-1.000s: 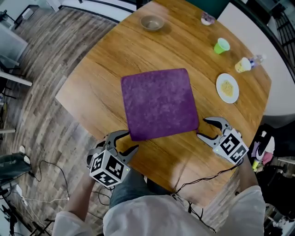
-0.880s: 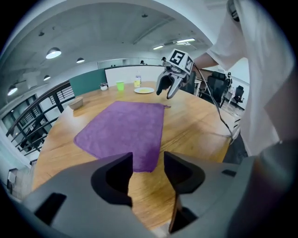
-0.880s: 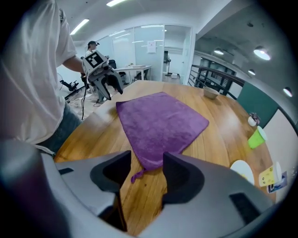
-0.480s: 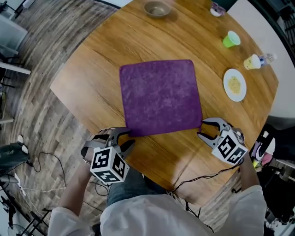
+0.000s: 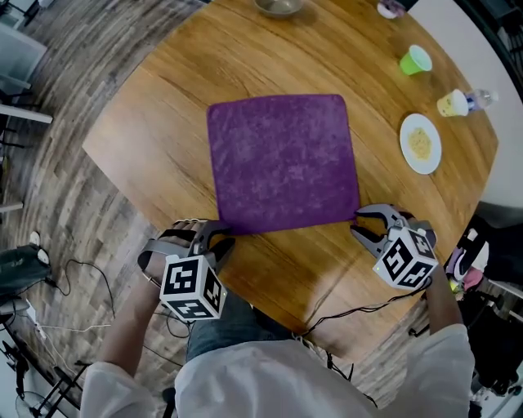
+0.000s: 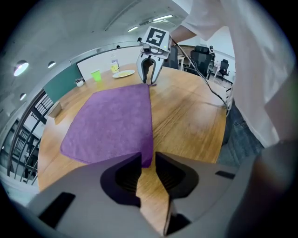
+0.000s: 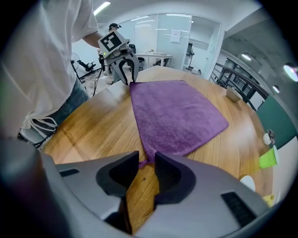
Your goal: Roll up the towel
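Note:
A purple towel [image 5: 282, 159] lies flat and spread out on the round wooden table [image 5: 155, 114]. My left gripper [image 5: 219, 238] stands at the towel's near left corner, pointing steeply down. Its jaws are closing, with the corner of the towel [image 6: 111, 121] reaching into the narrow gap between them [image 6: 148, 160]. My right gripper [image 5: 360, 225] is at the near right corner, also with closing jaws. In the right gripper view the towel [image 7: 174, 111] ends in a corner with a small loop, which lies between the jaws [image 7: 146, 160]. Wood still shows through both gaps.
Along the table's far right side stand a green cup [image 5: 417, 60], a small bottle [image 5: 462, 102] and a white plate [image 5: 421, 143] with food. A bowl [image 5: 279, 6] sits at the far edge. The table's near edge runs just behind both grippers, and cables hang there.
Both grippers have dropped onto the towel's near corners and rolled inward. Their jaws have narrowed from wide apart to a slim gap around each corner.

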A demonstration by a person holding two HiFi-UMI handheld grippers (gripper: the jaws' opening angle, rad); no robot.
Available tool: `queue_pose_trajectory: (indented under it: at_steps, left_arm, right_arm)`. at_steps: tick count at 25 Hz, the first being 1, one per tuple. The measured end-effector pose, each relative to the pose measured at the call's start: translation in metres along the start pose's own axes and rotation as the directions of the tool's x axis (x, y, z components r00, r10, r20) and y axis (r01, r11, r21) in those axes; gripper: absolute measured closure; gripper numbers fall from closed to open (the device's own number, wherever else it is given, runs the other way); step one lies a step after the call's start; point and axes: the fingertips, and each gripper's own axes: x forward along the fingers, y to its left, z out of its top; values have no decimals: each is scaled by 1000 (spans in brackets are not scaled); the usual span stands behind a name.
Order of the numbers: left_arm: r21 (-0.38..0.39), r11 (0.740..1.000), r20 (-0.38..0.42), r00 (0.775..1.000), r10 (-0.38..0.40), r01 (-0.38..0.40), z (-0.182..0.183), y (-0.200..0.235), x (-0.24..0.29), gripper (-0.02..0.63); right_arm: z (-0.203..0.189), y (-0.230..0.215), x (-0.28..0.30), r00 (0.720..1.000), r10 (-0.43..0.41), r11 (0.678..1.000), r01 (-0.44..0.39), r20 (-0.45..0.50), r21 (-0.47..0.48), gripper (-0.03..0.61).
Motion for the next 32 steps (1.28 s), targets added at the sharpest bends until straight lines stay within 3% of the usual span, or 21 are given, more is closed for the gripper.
queue_pose_trajectory:
  at_steps: [17, 32]
  left_arm:
    - [-40, 997, -16, 997, -69, 69, -7, -3, 6, 552]
    - [-131, 989, 26, 998, -62, 65, -7, -6, -2, 594]
  right_arm:
    - [6, -10, 14, 1000, -26, 997, 25, -15, -68, 552]
    - [-2, 5, 7, 998, 39, 997, -42, -49, -61, 562]
